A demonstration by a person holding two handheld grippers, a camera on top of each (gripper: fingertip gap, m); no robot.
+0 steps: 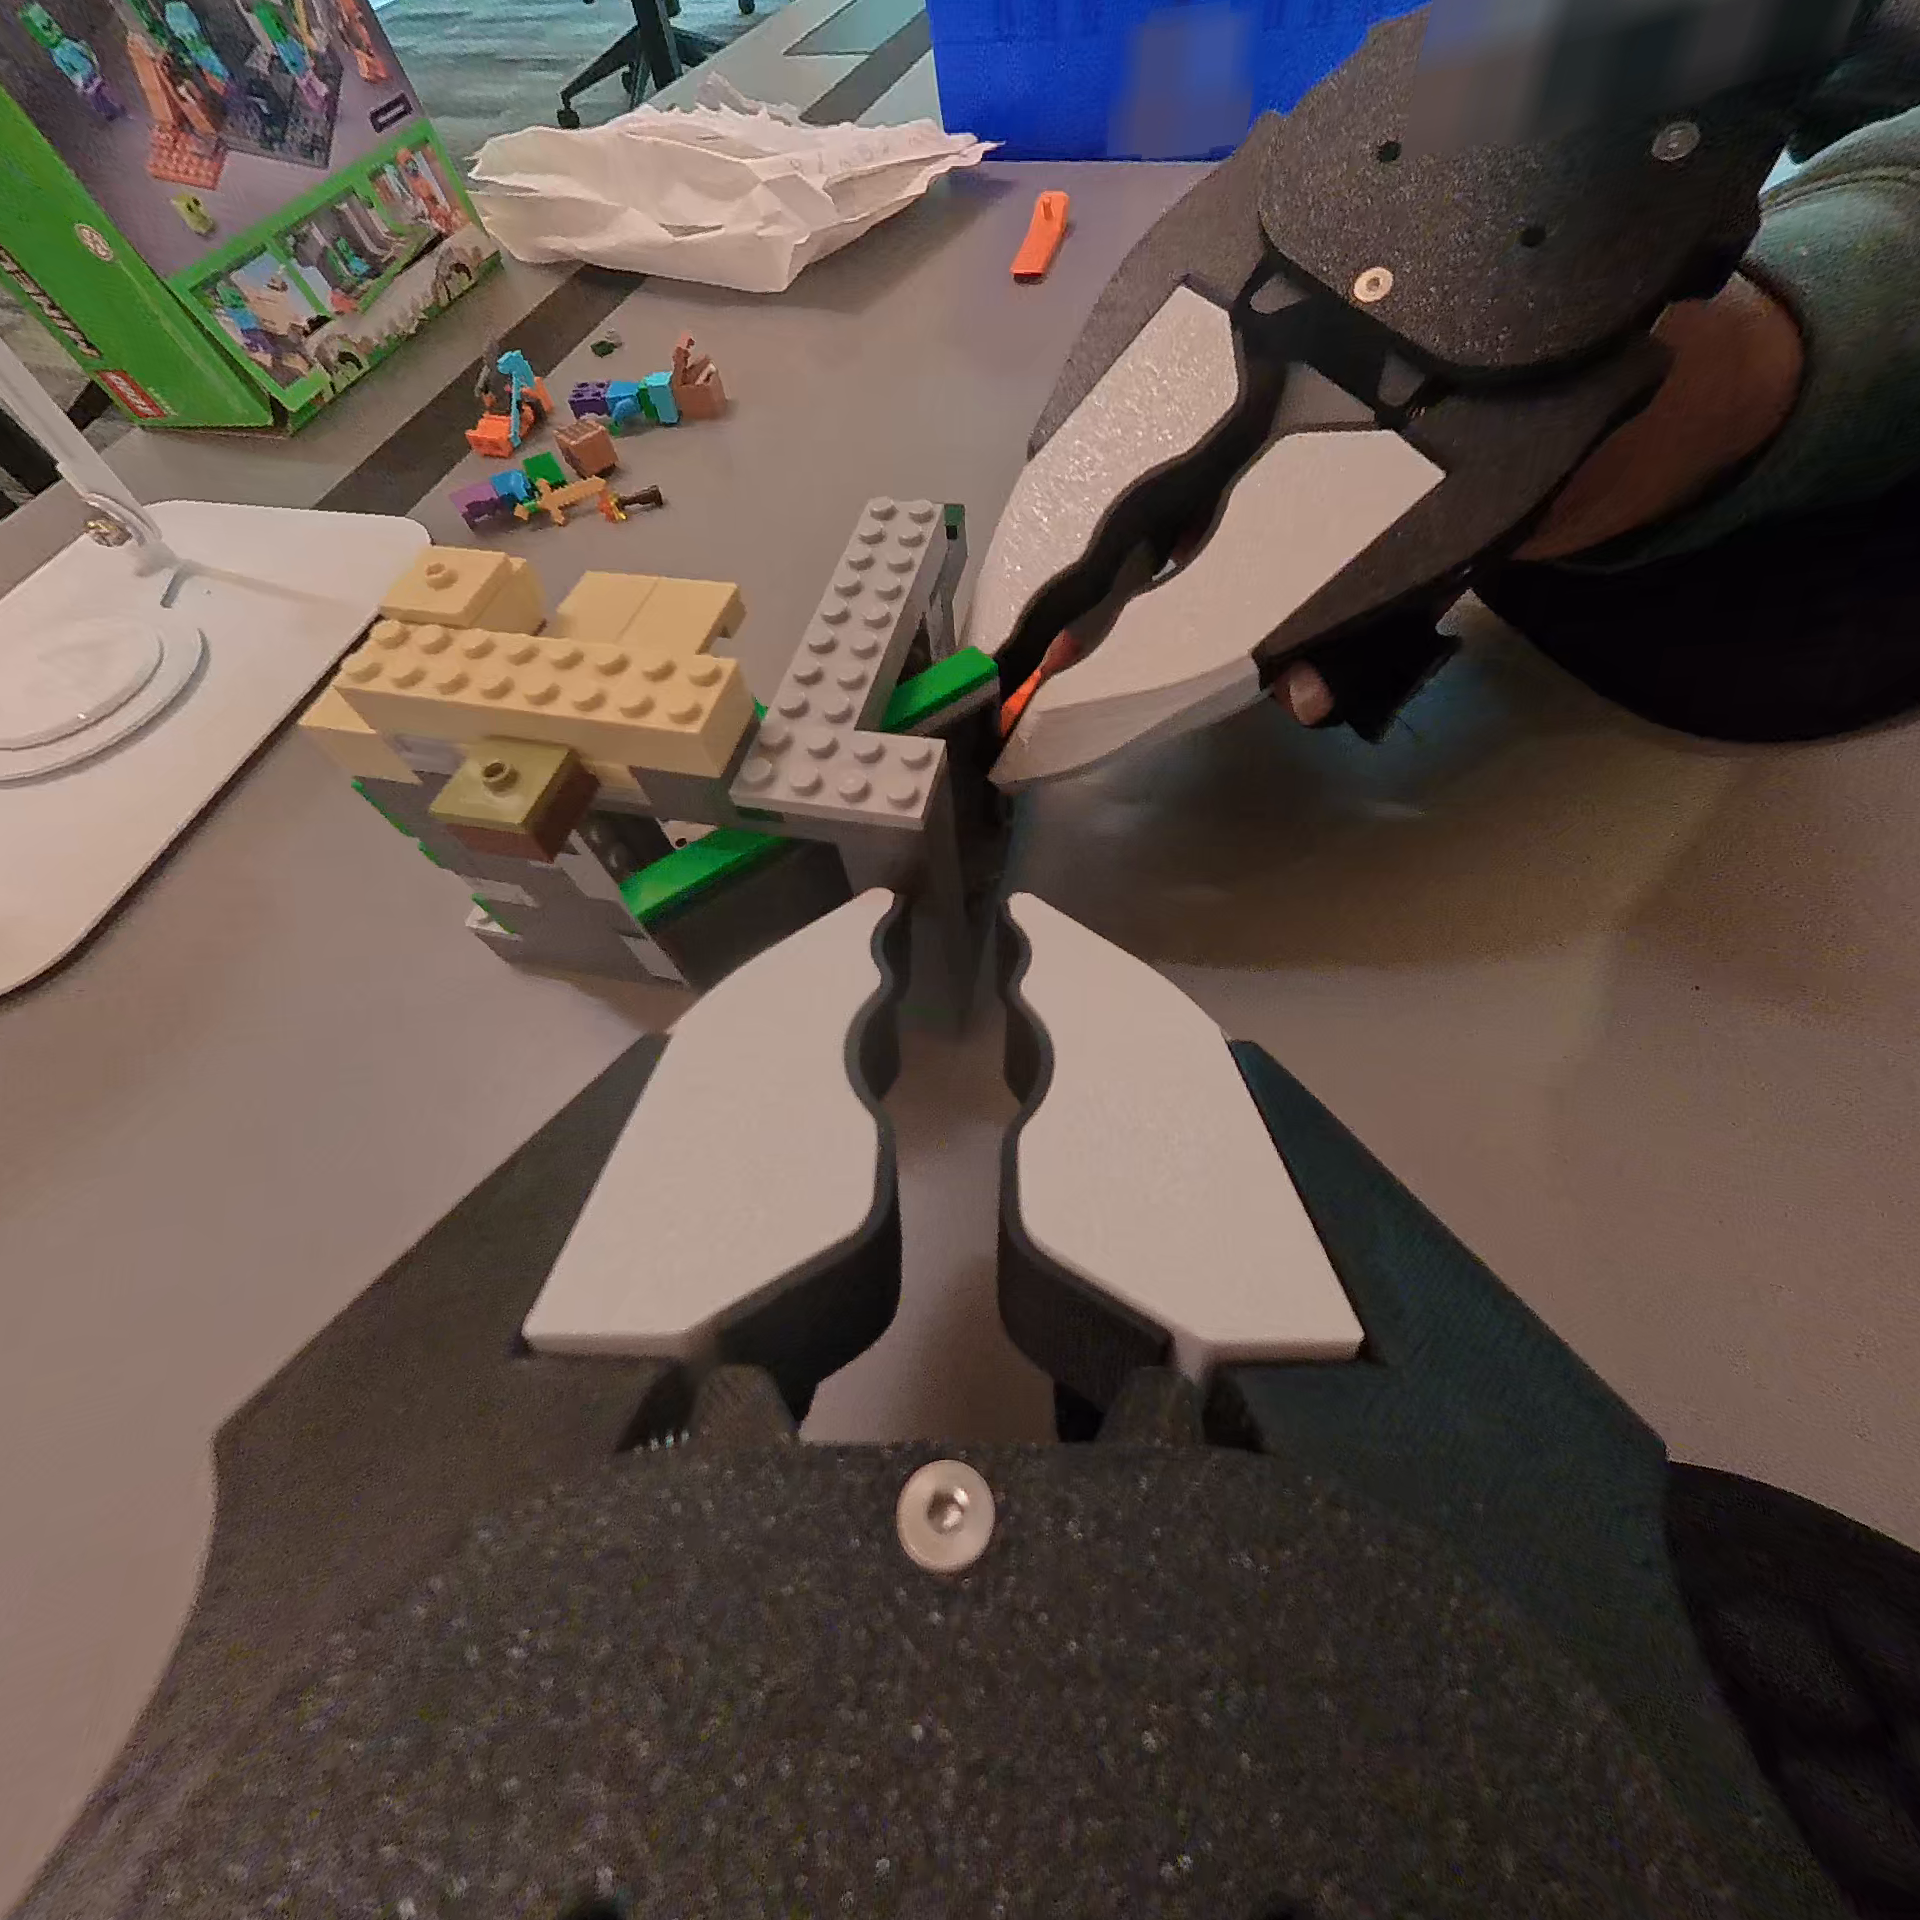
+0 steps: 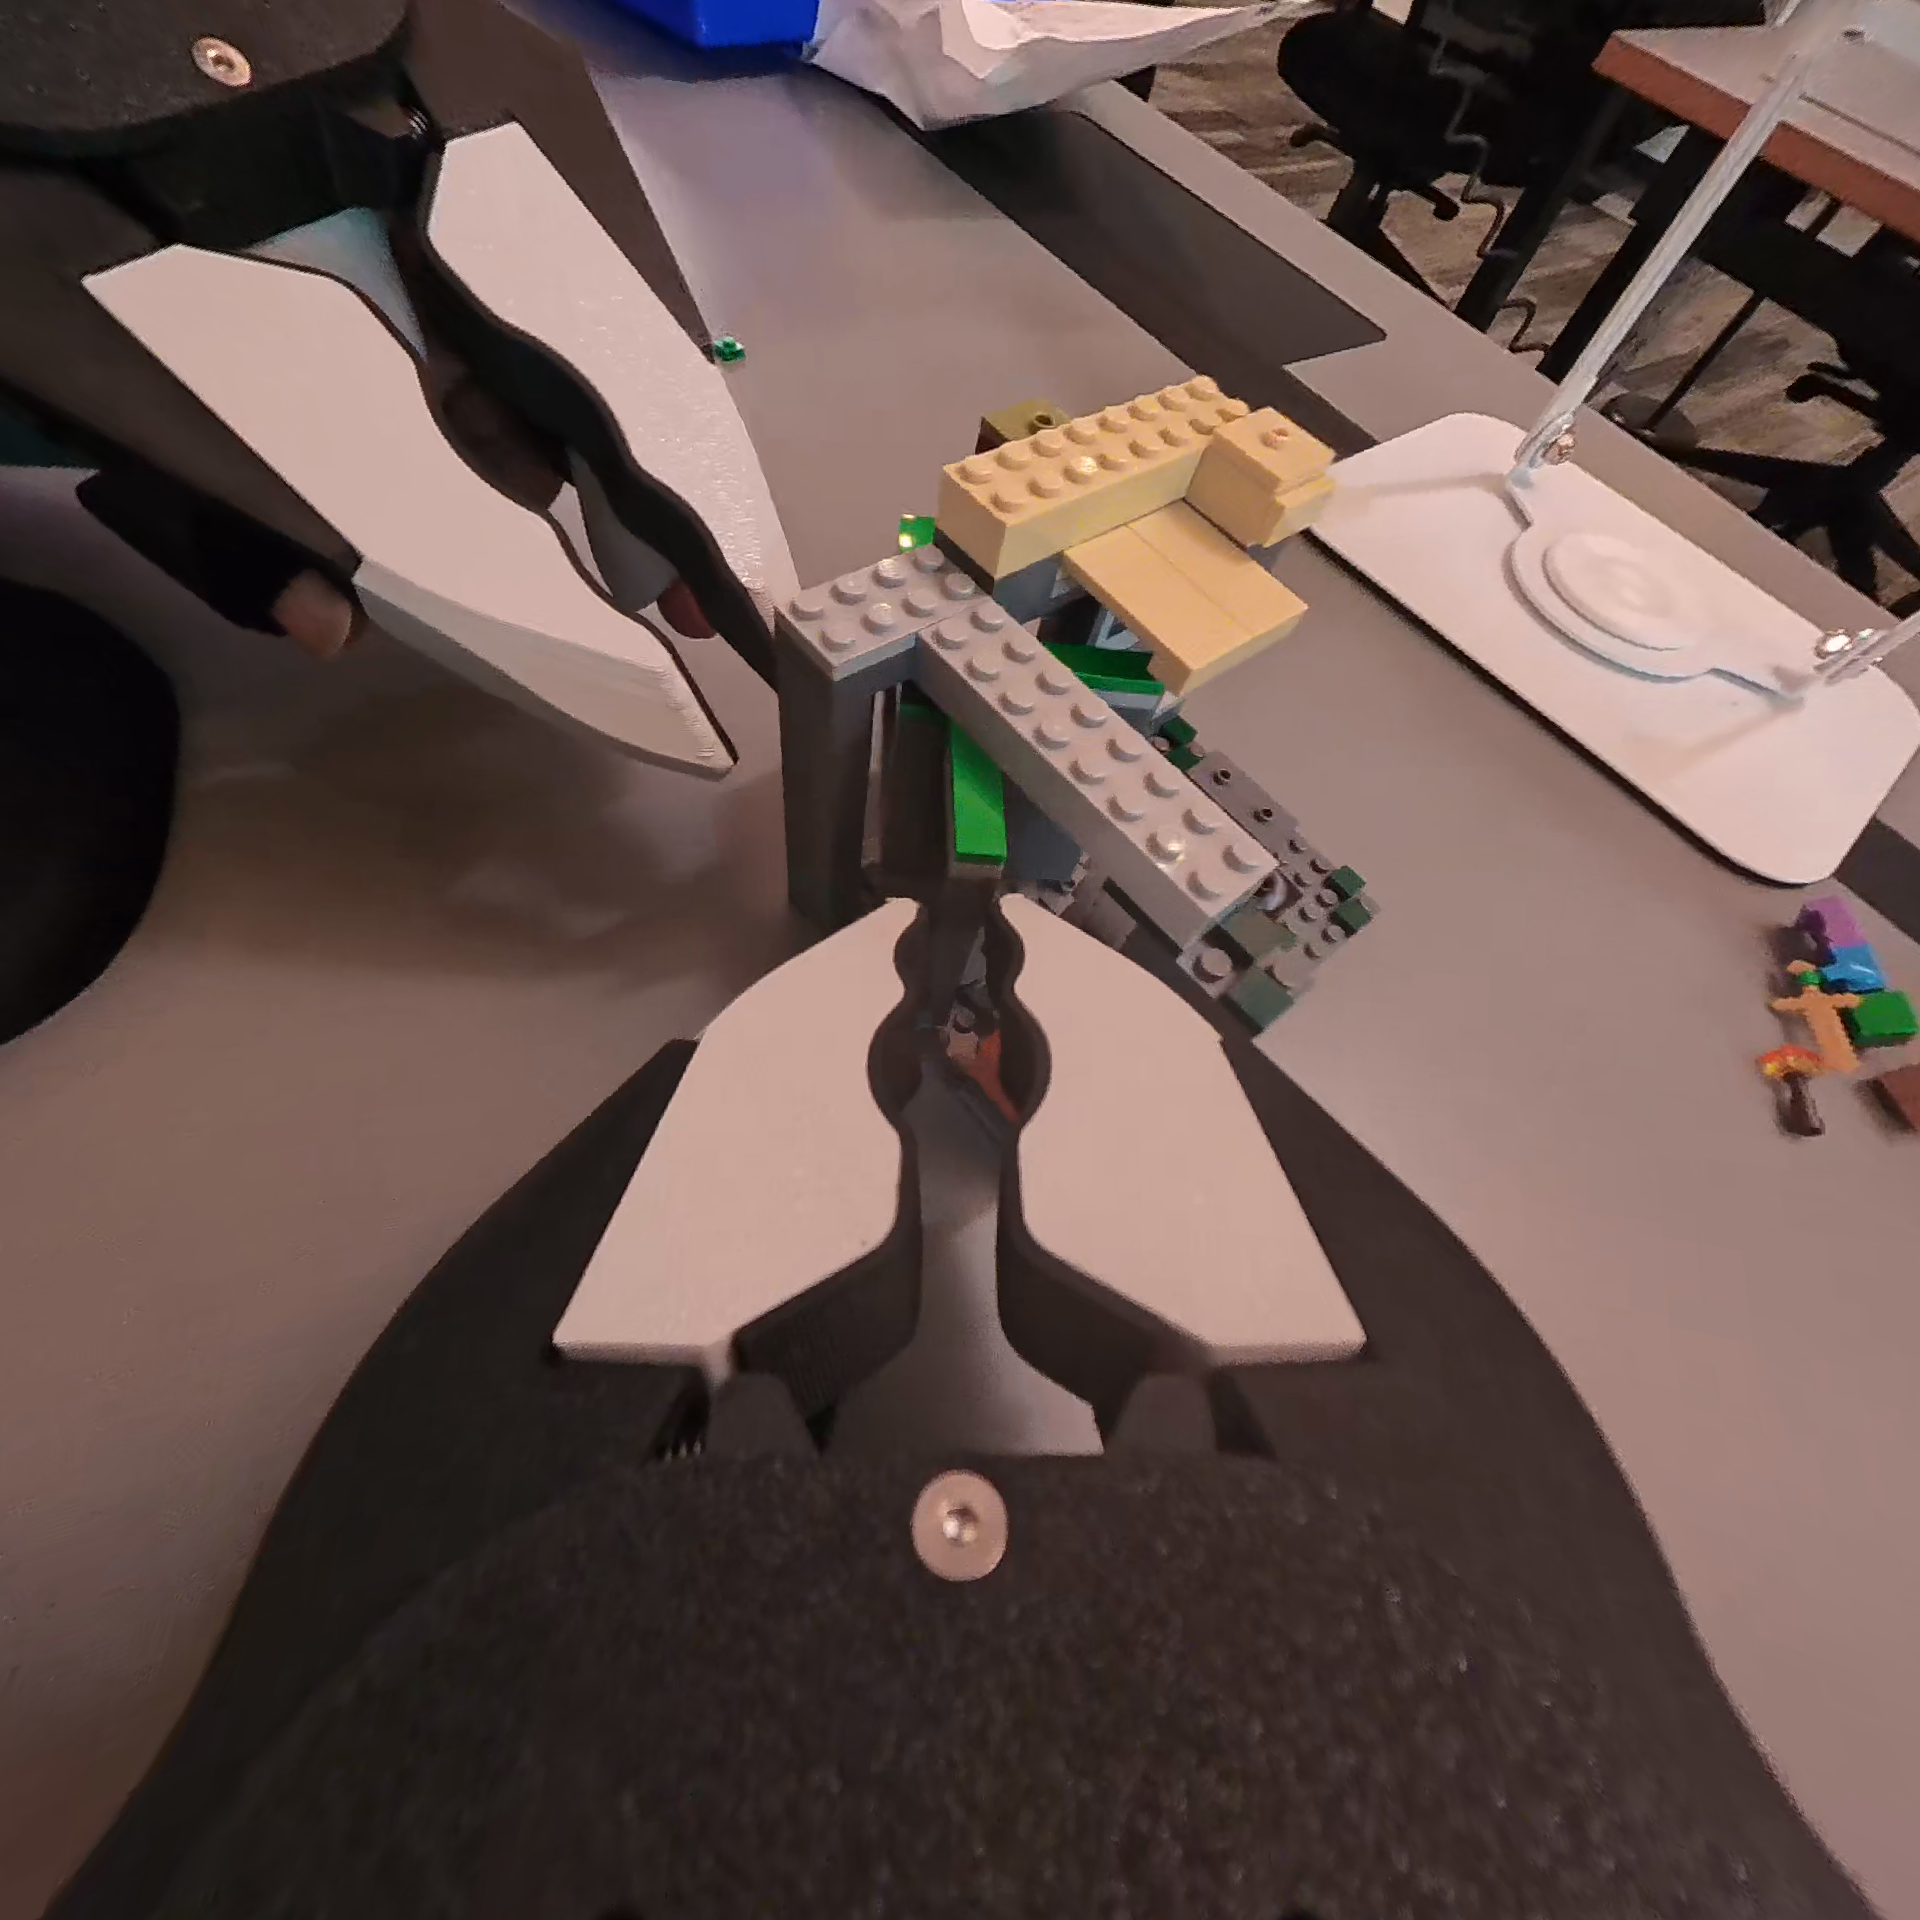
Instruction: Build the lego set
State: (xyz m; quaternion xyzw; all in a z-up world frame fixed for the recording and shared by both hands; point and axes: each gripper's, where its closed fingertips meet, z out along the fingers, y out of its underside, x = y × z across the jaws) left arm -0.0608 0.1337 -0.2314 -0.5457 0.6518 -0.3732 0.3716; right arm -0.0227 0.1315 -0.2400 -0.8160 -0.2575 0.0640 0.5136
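Note:
The lego build [image 1: 540, 675] stands on the grey table [image 1: 312, 1091], with tan bricks on top, a light grey L-shaped plate [image 1: 842, 665] and green parts. My left gripper [image 1: 951, 914] is shut on the build's dark grey corner pillar [image 1: 951, 883]. My right gripper [image 1: 1003, 727] comes in from the right, shut on a small orange piece [image 1: 1023, 691], at the pillar's top by a green tile. In the right wrist view, my right gripper [image 2: 958, 914] holds the orange piece [image 2: 992, 1060] at the build's [image 2: 1081, 478] near side. The left gripper [image 2: 743, 717] is at the pillar [image 2: 821, 779].
Loose small pieces [image 1: 582, 436] lie behind the build and show in the right wrist view [image 2: 1839, 1008]. A lego box [image 1: 208, 208], crumpled white paper [image 1: 707, 197], an orange tool [image 1: 1039, 234] and a blue bin [image 1: 1039, 73] are at the back. A white stand base [image 1: 156, 675] is left. About 5 cm separates my left fingertips from my right. The light grey L-shaped plate [image 1: 842, 665] is about 4 cm from both grippers' fingertips.

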